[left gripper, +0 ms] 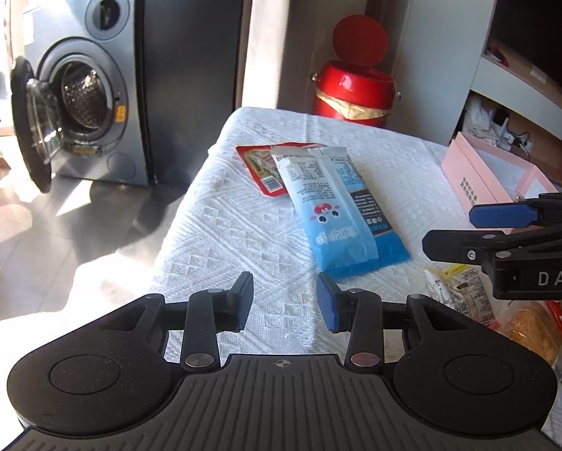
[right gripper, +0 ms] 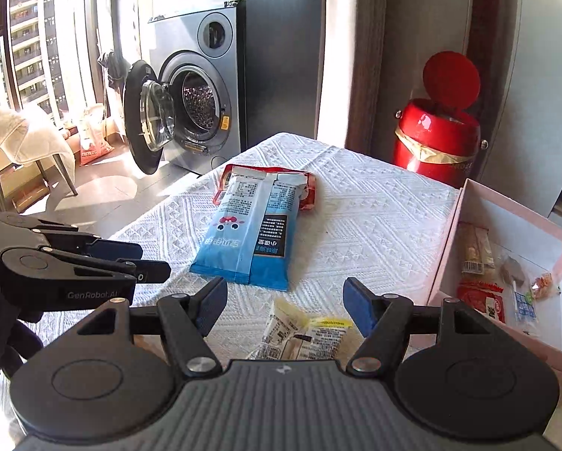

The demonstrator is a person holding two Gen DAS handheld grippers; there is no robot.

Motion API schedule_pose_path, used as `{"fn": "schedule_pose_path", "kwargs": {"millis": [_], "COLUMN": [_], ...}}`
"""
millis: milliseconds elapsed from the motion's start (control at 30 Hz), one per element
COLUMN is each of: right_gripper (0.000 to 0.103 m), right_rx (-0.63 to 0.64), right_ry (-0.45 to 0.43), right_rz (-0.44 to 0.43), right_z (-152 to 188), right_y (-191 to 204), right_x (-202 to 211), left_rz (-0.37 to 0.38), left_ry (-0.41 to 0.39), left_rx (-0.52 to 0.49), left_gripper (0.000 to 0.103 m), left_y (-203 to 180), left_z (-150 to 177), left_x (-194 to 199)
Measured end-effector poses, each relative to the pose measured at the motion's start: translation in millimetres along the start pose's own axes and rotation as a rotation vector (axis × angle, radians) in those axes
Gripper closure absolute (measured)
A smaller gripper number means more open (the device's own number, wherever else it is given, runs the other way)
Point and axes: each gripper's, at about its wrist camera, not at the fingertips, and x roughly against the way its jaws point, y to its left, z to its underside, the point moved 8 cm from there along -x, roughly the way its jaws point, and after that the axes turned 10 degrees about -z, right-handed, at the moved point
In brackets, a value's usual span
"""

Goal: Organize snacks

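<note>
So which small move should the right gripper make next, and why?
Probably lower the right gripper onto the yellow-and-white snack packet and close. Its jaws stand open and empty right above that packet, which lies on the white cloth beside the pink box already holding snacks.

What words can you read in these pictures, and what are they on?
"DAS": on the right gripper, cut off by the picture's edge.
"GenRobot.AI": on the left gripper.
Blue packet: Chinese print, upside down, too blurred to read.
Red packet: too small.
Pink box: side print too small.
Clear packet: too blurred.
Snacks in the box: too small.
</note>
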Motion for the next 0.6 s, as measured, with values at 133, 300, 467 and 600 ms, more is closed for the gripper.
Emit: {"fn": "schedule_pose_path", "kwargs": {"millis": [133, 300, 467, 600], "right_gripper": [0.034, 0.034, 0.029, 0.029], "right_rx": [-0.05, -0.037, 0.023, 0.05], "right_ry": [0.048, 0.079, 0.16, 0.185], "right_rz": [-0.042, 0.025, 0.077, 0.043], "right_z": [-38.1, -65.3, -52.1, -35.2], "right_y": [4.3, 6.7, 10.2, 11.5], "right_x": [-52.8, -112.5, -141.0, -122.3], "left_rz": [0.008, 0.012, 0.027, 0.042], "left_ry": [0.001, 0.014, 0.026, 0.026], "left_rx": [0.058, 0.095, 0.106, 0.1], "left_gripper": [0.061, 0.061, 0.061, 0.063], "left_y": [19.4, 35.3, 38.3, 32.6], "left_z": [0.2, 5.7, 12.6, 14.8], "left_x": [2.5, 0.0, -1.7, -2.1]}}
